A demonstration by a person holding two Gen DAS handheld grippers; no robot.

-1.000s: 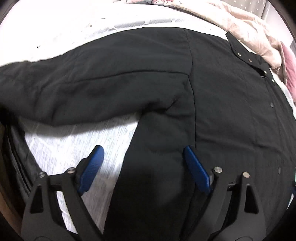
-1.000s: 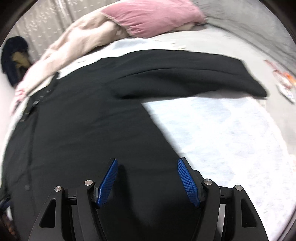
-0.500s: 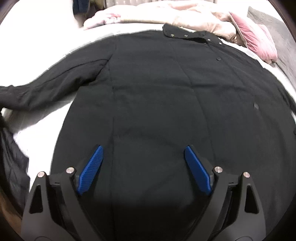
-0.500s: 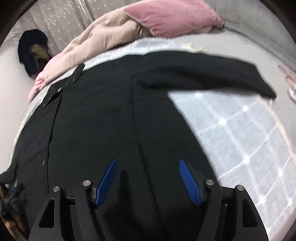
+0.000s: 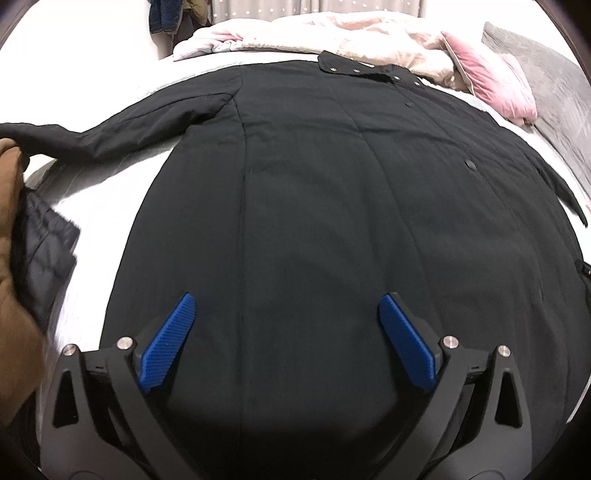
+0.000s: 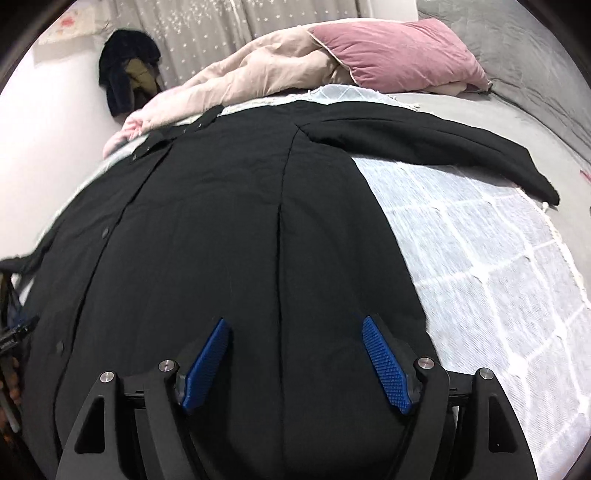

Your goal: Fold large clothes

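pink pillow (image 6: 399,51) at the head of the bed, rumpled beige comforter (image 6: 258,77) beside it, white gridded bedspread (image 6: 480,266), grey blanket (image 6: 535,55), star-dotted curtain (image 6: 207,33), dark clothes hanging (image 6: 123,79) by the wall

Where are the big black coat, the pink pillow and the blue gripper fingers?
black coat (image 5: 314,206), left wrist view, chest panel.
pink pillow (image 6: 399,51), right wrist view, middle.
right gripper (image 6: 295,363), right wrist view, between its open fingers.

Soft even light, fisheye-bent edges, slight blur.

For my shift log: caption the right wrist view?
Open right gripper above black coat spread flat on bed.
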